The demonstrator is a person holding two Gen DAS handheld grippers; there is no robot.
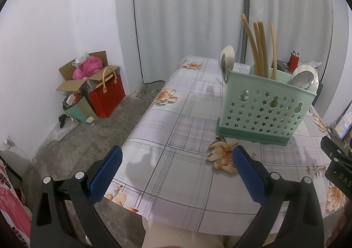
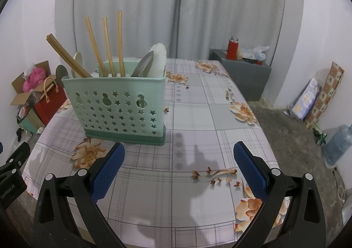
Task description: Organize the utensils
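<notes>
Both tongs spread wide and empty above the surface, with the utensil holder standing ahead of them.

The left tongs (image 1: 177, 160) gape wide with nothing between their blue pads (image 1: 105, 173), hovering over the near left edge of the surface (image 1: 176, 129), which wears a plaid cloth printed with flowers. The right tongs (image 2: 179, 157) are equally wide and empty, above the near middle of the same surface. Ahead of both stands the mint-green utensil holder (image 2: 123, 107), upright, its star-punched wall facing the cameras. In it, wooden chopsticks (image 2: 106, 48) stand up, one pair leaning out to the left; metal spoons (image 2: 143, 65) and white spoons (image 2: 158, 59) rest in its end compartments. Beyond the surface hang pale curtains (image 2: 154, 6). A red flask (image 2: 232, 48) stands on a grey cabinet (image 2: 244, 74), and a red bag (image 1: 107, 96) sits on the floor by the wall.
</notes>
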